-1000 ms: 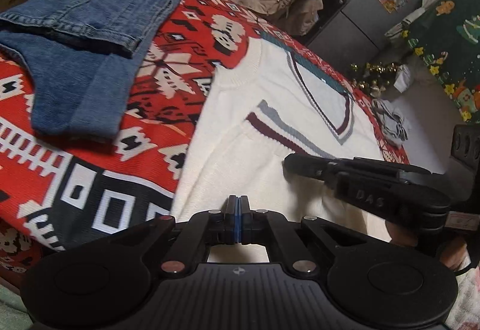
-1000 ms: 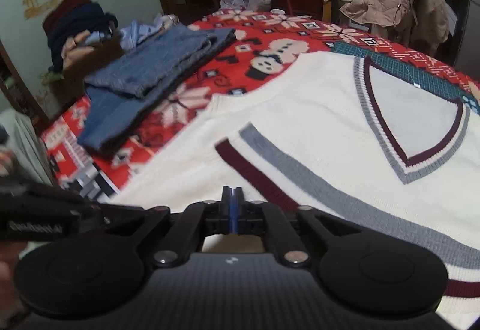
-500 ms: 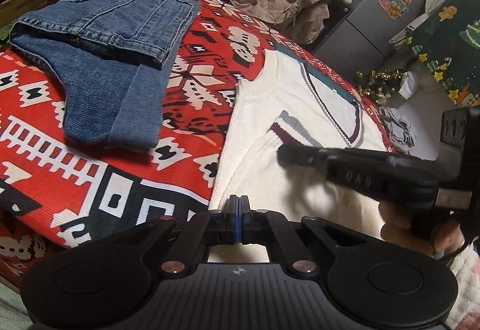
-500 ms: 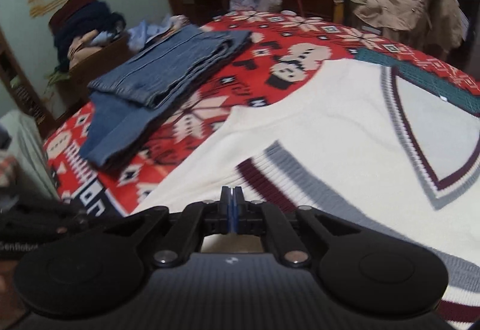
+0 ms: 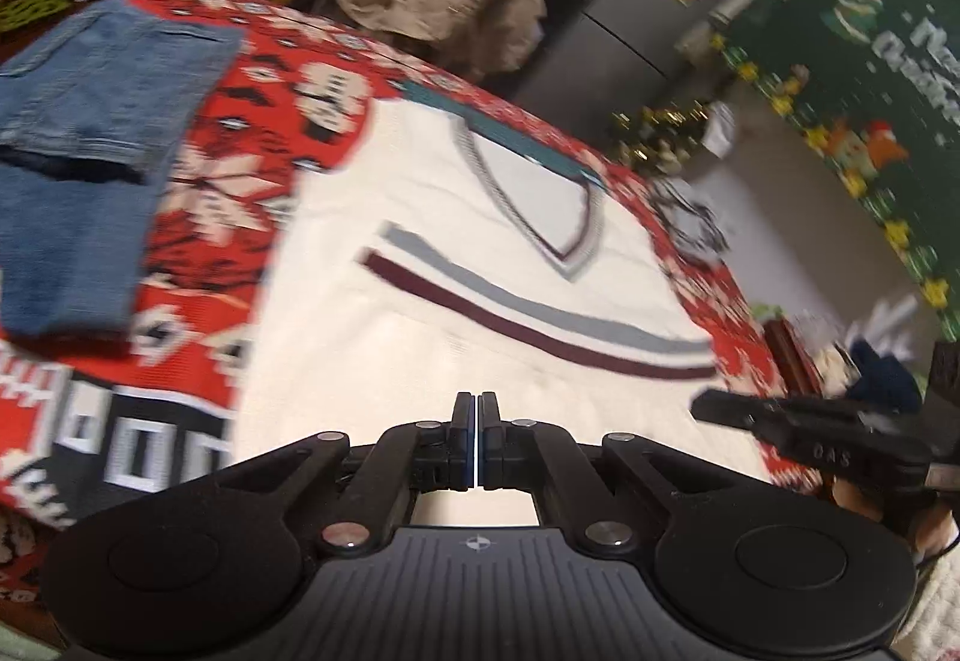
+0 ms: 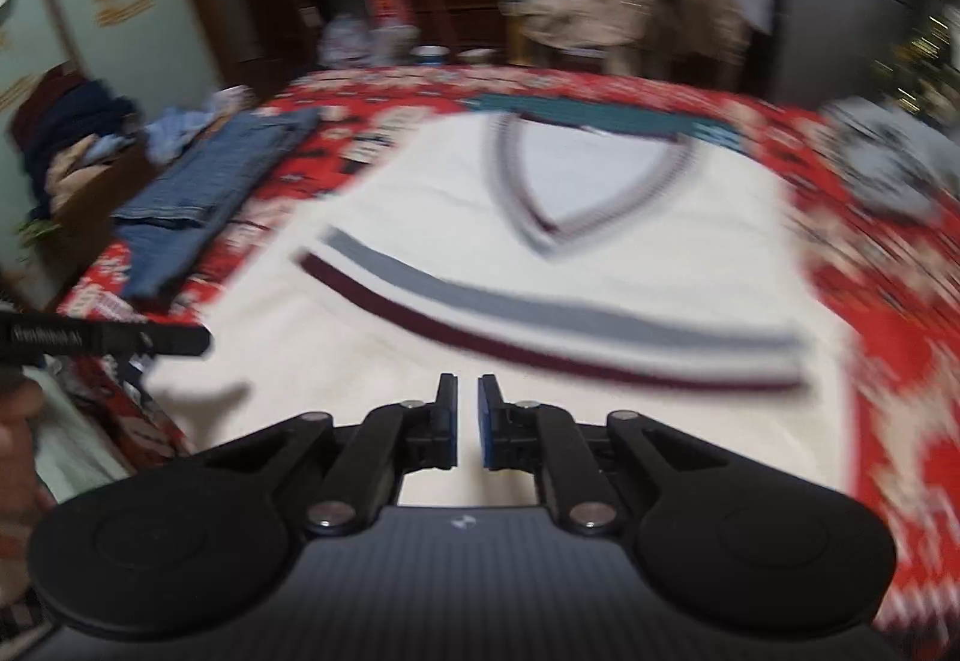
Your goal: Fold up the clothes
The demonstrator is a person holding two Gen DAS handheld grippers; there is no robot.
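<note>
Now the cream V-neck sweater (image 6: 540, 265) lies flat in the middle of both views, on a red patterned blanket (image 6: 888, 361). Its grey and dark red stripes run across the chest, and the neck points toward the top of the frame. The sweater is not folded yet — so this looks like the very start of its fold, with both grippers getting into place near the bottom hem.

The left gripper (image 5: 477, 439) sits low in the middle of its own view. Its two fingers are pressed together, and nothing is between them. The right gripper (image 6: 468, 421) sits low in the middle of its view too. Its jaws have just been opening, and a small gap shows between the blue pads, with no cloth in it.

A pair of folded blue jeans (image 5: 90, 132) rests on the blanket at the left of the frame — that piece looks done.

Next, I think each gripper needs to open wider, drop to the hem or a side edge, and pinch the knit. Both views are blurry, so the exact edge is hard to pick out.
</note>
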